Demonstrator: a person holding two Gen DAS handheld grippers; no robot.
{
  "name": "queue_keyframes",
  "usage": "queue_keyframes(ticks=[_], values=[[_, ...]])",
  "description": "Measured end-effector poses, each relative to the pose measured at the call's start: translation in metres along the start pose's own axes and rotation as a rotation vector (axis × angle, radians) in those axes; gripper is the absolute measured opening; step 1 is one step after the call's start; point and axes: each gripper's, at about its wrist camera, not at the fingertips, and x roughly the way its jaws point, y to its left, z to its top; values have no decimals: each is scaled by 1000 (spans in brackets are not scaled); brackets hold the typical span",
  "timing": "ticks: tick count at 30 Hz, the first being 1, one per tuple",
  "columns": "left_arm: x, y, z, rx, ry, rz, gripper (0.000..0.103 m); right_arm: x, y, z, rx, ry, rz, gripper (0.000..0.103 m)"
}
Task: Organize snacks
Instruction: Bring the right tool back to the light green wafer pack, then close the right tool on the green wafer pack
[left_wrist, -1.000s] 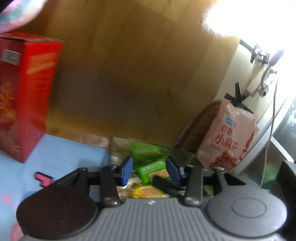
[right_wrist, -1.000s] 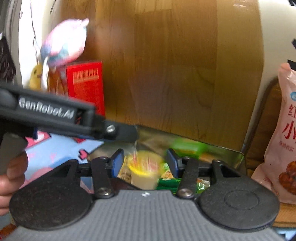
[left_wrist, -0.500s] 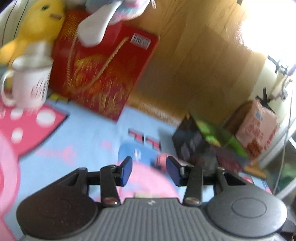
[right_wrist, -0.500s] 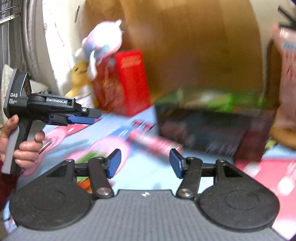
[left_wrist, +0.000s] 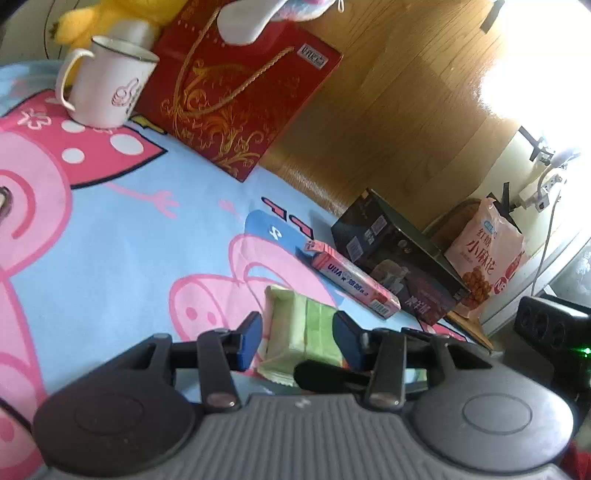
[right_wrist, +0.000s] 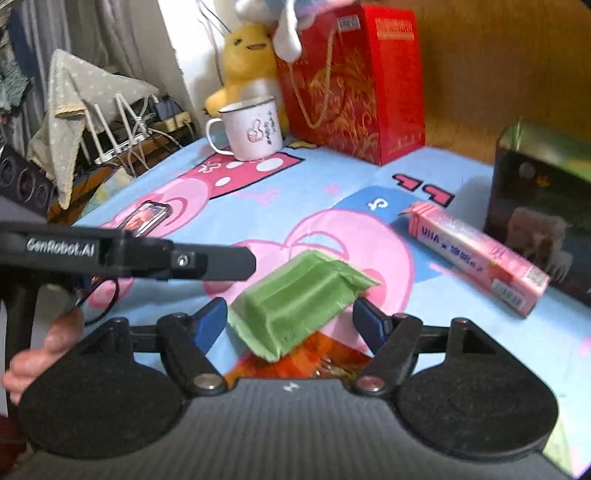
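1. Right gripper (right_wrist: 290, 320) fingers are opening wide around the green snack packet (right_wrist: 299, 297), apparently not gripping it.
2. Left gripper (left_wrist: 298, 339) fingers are sitting narrow, flanking the packet on the cartoon cloth (left_wrist: 122, 236).

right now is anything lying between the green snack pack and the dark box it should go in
Yes. The pink candy box lies flat on the cloth between the green snack pack and the dark box, right in front of the box's wall.
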Motion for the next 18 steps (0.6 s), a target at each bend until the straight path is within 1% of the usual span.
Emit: queue_keyframes(ticks=[1, 2, 3, 6, 9, 10, 12, 13, 14, 16, 18], values=[[2, 1, 0, -5, 7, -5, 36, 2, 1, 1, 11, -2, -6, 76], [4, 3, 0, -11, 14, -13, 33, -1, 3, -1, 15, -11, -10, 70], [6, 4, 1, -19, 19, -28, 33, -3, 5, -2, 15, -23, -9, 64], [2, 6, 1, -26, 6, -37, 34, -16, 15, -4, 0, -53, 14, 63], [-8, 12, 3, -63, -17, -66, 39, -21, 24, 0, -47, -89, 32, 63], [-12, 13, 4, -67, -29, -67, 44, -22, 28, 1, -61, -100, 40, 62], [-20, 10, 4, -51, -53, -42, 48, -21, 34, 3, -89, -111, 67, 62], [-22, 8, 4, -39, -58, -21, 54, -19, 39, 4, -114, -116, 78, 62], [-25, 6, 4, -25, -64, -5, 56, -17, 44, 4, -138, -118, 82, 62], [-28, 3, 5, -7, -68, 21, 58, -10, 56, 6, -192, -111, 91, 62], [-33, 0, 5, 17, -87, 57, 58, 1, 64, 8, -216, -87, 114, 63]])
